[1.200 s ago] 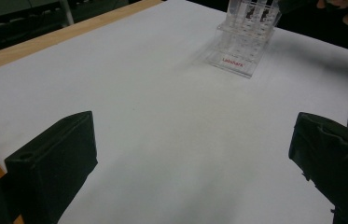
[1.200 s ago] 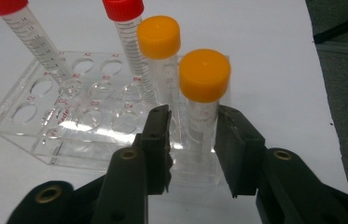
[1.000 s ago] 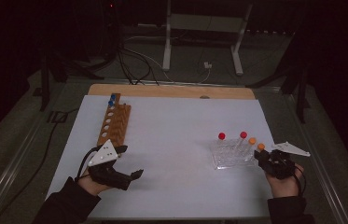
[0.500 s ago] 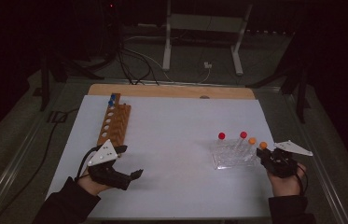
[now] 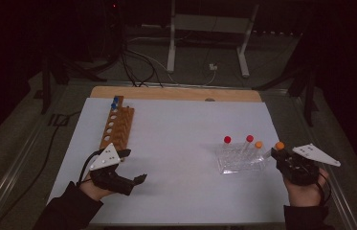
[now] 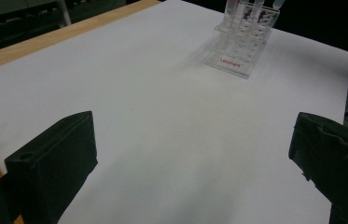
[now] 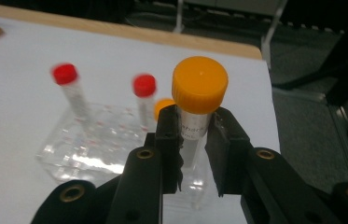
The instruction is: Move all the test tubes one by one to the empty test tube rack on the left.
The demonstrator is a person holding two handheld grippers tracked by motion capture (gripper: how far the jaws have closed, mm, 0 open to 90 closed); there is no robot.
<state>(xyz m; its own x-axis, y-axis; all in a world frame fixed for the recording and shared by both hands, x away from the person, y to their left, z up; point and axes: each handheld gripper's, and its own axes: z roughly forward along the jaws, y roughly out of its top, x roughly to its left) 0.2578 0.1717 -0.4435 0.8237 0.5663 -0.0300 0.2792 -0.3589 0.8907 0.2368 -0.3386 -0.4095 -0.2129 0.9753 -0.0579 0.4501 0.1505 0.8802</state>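
The right gripper (image 7: 194,140) is clamped on an orange-capped tube (image 7: 198,100), pads just under the cap, holding it up at the right end of the clear rack (image 5: 240,160). The tube's lower end looks to be level with the rack's top, though I cannot tell whether it has cleared its hole. Two red-capped tubes (image 5: 227,140) and another orange one (image 5: 259,144) stand in the rack, leaning a little.

The left gripper (image 5: 133,167) rests on the worktop (image 5: 181,124) with its jaws wide and empty, just in front of the wooden rack (image 5: 117,125).

The risk, to my eye, is a sideways pull before the tube is free: it could drag the light clear rack along or tip it, spilling the leaning tubes. The grip sits high and narrow, so a quick swing could also let the tube pivot or slip.
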